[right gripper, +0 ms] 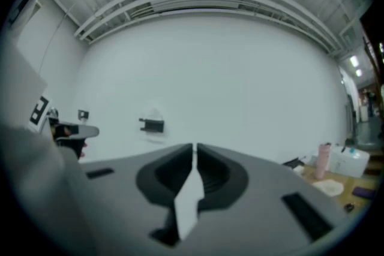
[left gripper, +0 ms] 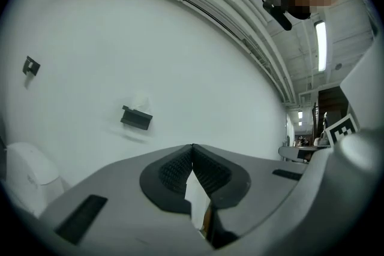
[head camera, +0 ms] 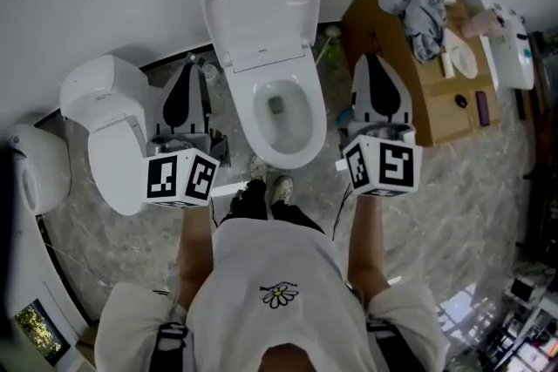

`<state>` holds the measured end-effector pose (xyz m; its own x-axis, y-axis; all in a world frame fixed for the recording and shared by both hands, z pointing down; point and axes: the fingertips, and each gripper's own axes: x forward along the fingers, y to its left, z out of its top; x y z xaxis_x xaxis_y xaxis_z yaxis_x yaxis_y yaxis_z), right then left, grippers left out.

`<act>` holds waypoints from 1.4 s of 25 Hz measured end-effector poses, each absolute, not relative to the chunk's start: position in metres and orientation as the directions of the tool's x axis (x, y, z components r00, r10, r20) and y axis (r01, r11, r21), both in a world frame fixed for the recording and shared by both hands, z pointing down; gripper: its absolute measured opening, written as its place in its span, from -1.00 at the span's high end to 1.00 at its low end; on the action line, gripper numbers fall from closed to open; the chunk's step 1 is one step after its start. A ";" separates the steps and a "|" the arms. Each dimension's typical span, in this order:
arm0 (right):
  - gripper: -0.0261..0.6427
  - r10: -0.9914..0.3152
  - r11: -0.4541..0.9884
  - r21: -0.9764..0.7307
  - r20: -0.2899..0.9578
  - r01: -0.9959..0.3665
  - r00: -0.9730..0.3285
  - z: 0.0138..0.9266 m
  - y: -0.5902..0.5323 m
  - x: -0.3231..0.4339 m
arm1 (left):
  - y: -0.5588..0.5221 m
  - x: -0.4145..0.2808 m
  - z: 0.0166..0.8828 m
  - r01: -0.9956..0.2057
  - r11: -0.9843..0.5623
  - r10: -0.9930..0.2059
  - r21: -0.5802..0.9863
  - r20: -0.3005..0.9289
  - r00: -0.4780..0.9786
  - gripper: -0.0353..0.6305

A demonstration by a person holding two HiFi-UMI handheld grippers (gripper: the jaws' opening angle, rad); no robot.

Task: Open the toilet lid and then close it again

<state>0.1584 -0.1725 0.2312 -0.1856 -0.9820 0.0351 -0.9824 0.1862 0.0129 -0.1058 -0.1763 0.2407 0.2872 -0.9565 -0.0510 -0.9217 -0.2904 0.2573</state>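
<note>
The white toilet [head camera: 281, 113] stands in the middle of the head view with its lid [head camera: 261, 0] raised back against the wall and the bowl showing. My left gripper [head camera: 186, 70] is held out level to the left of the bowl, apart from it. My right gripper [head camera: 377, 61] is held level to the right of the bowl, also apart from it. In the left gripper view the left gripper [left gripper: 192, 145] is shut with nothing between its pads, facing the white wall. In the right gripper view the right gripper [right gripper: 195, 144] is shut and empty too.
A second white toilet [head camera: 109, 126] with its lid down stands at the left. A cardboard box [head camera: 418, 91] at the right carries a grey cloth [head camera: 423, 9] and small items. A dark holder [left gripper: 137, 118] hangs on the wall. The person's feet [head camera: 268, 186] stand before the bowl.
</note>
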 end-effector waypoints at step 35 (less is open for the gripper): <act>0.48 -0.935 0.341 0.192 0.168 -0.920 -0.311 0.242 -0.382 0.122 | -0.349 -0.106 0.254 -0.953 -0.288 -0.953 0.097 0.071 0.295 0.35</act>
